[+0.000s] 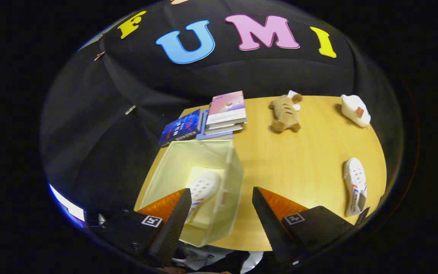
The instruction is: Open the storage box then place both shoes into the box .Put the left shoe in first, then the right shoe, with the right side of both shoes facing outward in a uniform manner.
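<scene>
My hand-held gripper (221,213) hangs released, fingers spread and gripping nothing, above the open storage box (231,179). One shoe (202,189) lies inside it; the other shoe (355,185) rests on the table (291,160), well apart.

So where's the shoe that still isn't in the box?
The second shoe lies on the table, off to the right of the open tongs, well apart from the box.

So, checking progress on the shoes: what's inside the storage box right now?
One white shoe lies inside the open storage box; its rear end is hidden behind a finger of the open gripper, which holds nothing. The second shoe sits on the table.
</scene>
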`<state>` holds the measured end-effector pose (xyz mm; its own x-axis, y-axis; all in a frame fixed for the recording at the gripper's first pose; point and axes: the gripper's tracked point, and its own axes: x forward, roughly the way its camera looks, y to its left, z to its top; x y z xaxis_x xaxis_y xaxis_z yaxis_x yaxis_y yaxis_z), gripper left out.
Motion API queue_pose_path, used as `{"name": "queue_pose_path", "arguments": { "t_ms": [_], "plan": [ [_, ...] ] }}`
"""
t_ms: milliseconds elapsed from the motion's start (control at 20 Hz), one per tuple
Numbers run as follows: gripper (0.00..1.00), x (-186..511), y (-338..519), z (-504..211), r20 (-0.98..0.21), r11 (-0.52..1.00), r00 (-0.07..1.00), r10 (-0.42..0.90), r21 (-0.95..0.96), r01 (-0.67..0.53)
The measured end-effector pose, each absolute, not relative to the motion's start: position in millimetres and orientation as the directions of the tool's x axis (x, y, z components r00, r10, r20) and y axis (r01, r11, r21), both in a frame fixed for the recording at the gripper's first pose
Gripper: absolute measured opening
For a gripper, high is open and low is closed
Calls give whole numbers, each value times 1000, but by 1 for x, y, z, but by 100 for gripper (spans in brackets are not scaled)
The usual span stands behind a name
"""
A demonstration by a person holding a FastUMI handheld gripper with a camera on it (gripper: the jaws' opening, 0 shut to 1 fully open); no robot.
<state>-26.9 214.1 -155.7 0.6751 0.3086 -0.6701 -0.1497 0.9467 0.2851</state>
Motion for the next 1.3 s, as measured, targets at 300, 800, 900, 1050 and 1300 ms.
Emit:
{"name": "queue_pose_path", "arguments": {
  "t_ms": [300,800,900,1050,1300],
  "plan": [
    [99,-31,60,-186,-709,983,695,124,185,14],
    [99,-69,-122,-263,-806,995,589,-58,-1,98],
    [99,-77,-141,-283,-825,997,560,-71,-37,71],
    [99,-86,-164,-309,-846,996,527,-84,-63,59],
    [97,-69,-178,-340,-864,996,498,-73,-39,79]
  ]
}}
